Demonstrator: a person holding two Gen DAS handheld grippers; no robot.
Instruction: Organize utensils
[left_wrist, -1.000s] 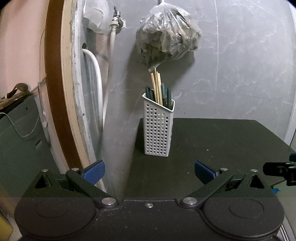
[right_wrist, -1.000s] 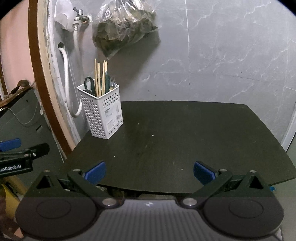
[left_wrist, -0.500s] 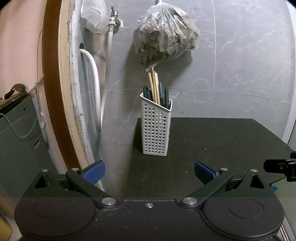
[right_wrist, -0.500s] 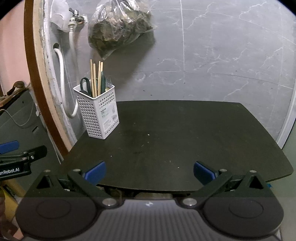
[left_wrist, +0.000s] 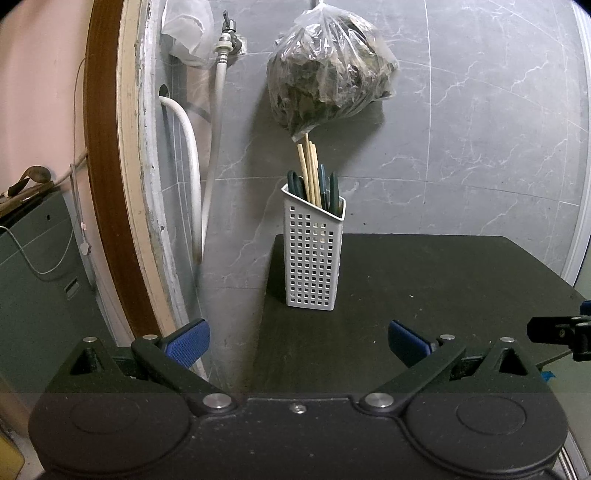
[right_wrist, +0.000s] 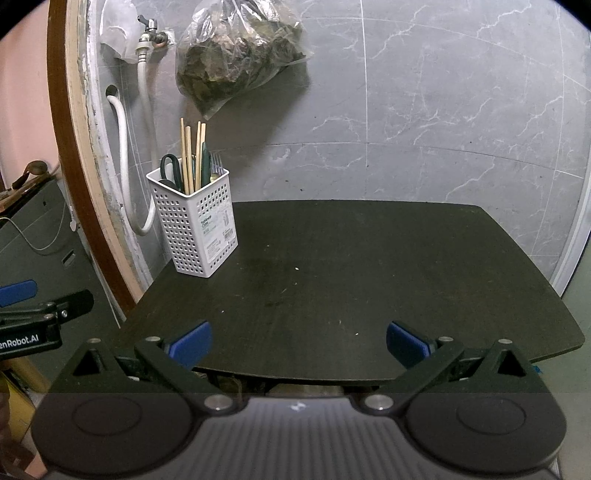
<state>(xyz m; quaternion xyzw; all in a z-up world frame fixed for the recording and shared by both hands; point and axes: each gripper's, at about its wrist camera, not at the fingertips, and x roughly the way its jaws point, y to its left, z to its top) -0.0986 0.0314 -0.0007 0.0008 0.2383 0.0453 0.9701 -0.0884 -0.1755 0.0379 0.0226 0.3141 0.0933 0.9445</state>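
Note:
A white perforated utensil holder (left_wrist: 313, 254) (right_wrist: 195, 225) stands upright at the back left corner of a dark table (left_wrist: 424, 288) (right_wrist: 351, 273). Wooden chopsticks (right_wrist: 192, 155), green-handled scissors (right_wrist: 170, 167) and a fork (right_wrist: 217, 165) stick out of its top. My left gripper (left_wrist: 297, 341) is open and holds nothing, well short of the holder, over the table's left edge. My right gripper (right_wrist: 297, 341) is open and holds nothing, near the table's front edge. Each gripper shows at the edge of the other's view: the right gripper (left_wrist: 561, 332) and the left gripper (right_wrist: 37, 317).
A plastic bag of dark leaves (left_wrist: 328, 74) (right_wrist: 236, 55) hangs on the grey marble wall above the holder. A tap with white hoses (left_wrist: 218, 110) (right_wrist: 144, 92) and a curved wooden frame (left_wrist: 107, 184) stand to the left. A grey appliance (left_wrist: 37, 280) sits at the far left.
Both views have shifted slightly: the holder sits a little lower and nearer in the left wrist view, and slightly left in the right wrist view. Both grippers stay open.

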